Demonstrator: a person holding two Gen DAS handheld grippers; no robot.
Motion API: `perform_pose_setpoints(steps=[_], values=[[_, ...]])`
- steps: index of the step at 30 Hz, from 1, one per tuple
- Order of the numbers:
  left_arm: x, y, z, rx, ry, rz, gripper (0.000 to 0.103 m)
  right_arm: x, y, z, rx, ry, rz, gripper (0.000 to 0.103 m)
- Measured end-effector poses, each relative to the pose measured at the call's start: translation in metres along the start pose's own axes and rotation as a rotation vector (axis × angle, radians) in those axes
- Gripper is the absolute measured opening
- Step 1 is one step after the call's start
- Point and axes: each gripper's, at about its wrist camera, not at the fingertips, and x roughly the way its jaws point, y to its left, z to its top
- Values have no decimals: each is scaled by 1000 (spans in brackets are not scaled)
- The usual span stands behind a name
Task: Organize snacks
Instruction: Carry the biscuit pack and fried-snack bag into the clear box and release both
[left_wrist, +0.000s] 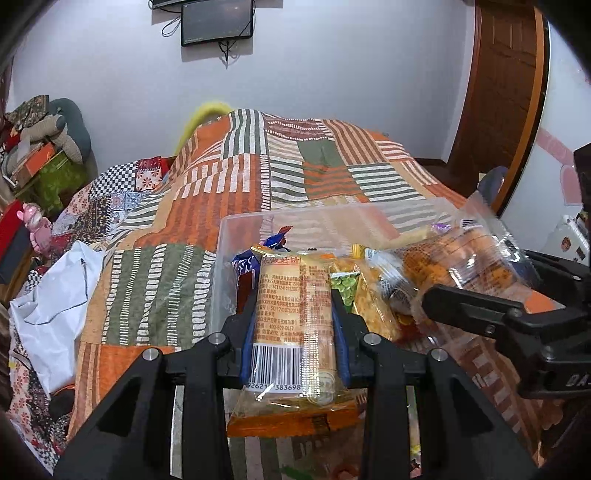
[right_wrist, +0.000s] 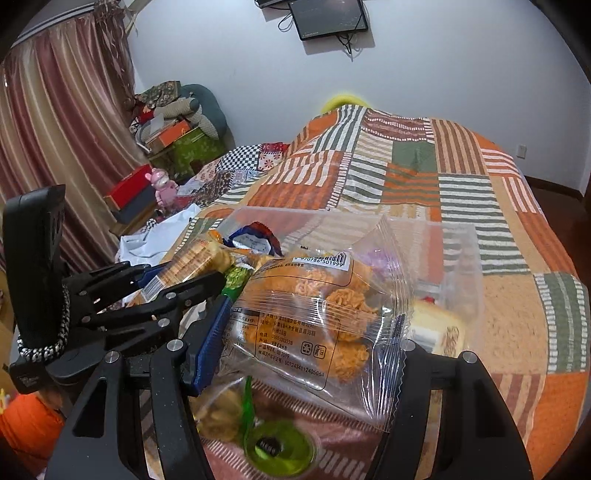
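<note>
The left tongs (left_wrist: 295, 317) are pinching a biscuit pack (left_wrist: 293, 314) at the near edge of the clear bin (left_wrist: 236, 225). The right tongs (right_wrist: 306, 347) are clamping a clear bag of orange noodle snacks (right_wrist: 317, 317), hanging at the bin's three o'clock side. The bin is sitting on the bed's patchwork quilt (left_wrist: 280, 166), holding other snack packets (left_wrist: 365, 295).

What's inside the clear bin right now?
The clear bin holds a blue wrapper, a green pea pack and yellow packets. The cracker pack and noodle-snack bag in the grippers hide the bin's floor.
</note>
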Motion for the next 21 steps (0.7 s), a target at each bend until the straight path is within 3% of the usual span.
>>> perform_pose_setpoints(steps=[9,16,21], values=[[6,1,0,1,-16,-5,37,13,-7,0,2,7,-7,63],[6,9,-5,-22,-22,17,59,19,-8,-6,-10,57,-24,66],[2,10,-10,-29,-3,-10,59,16,-3,-7,-46,73,-62,67]])
